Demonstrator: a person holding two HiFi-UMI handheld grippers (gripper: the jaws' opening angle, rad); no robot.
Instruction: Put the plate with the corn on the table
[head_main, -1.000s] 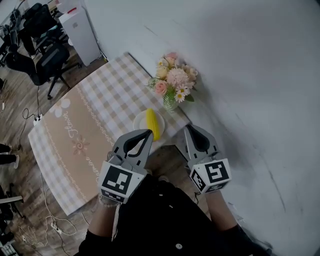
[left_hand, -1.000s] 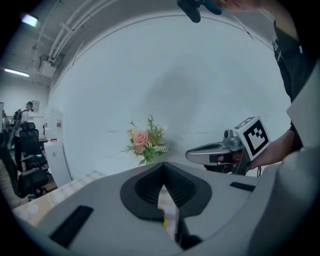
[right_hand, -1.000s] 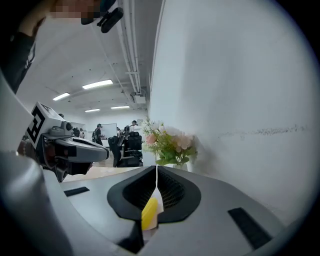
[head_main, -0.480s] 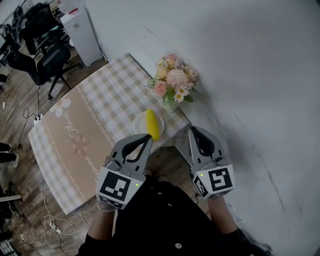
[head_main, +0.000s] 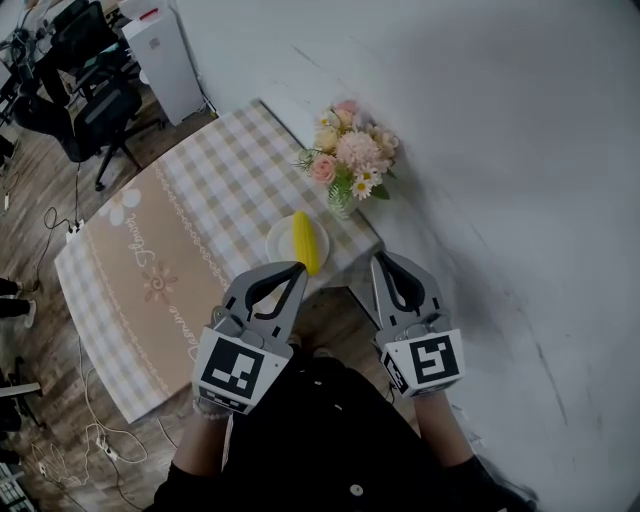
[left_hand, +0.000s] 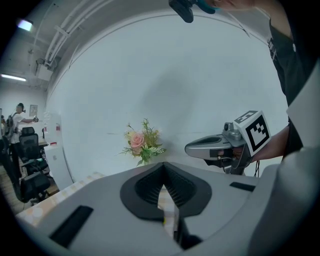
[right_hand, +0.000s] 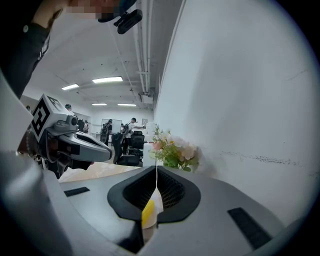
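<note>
Plate (head_main: 279, 243) with corn (head_main: 305, 243) just beyond closed fingers (head_main: 288, 300)

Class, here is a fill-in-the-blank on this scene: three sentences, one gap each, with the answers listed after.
The yellow corn lies on a white ____.
The plate sits on the table beside a vase of ____.
The left tool and right tool, jaws together, each hold ____.
Missing words: plate; flowers; nothing.

A small round white plate (head_main: 276, 241) sits flat near the edge of the checked surface (head_main: 200, 215), just ahead of the left hand-held gripper (head_main: 296, 268). One yellow corn cob (head_main: 305, 243) lies across it.
</note>
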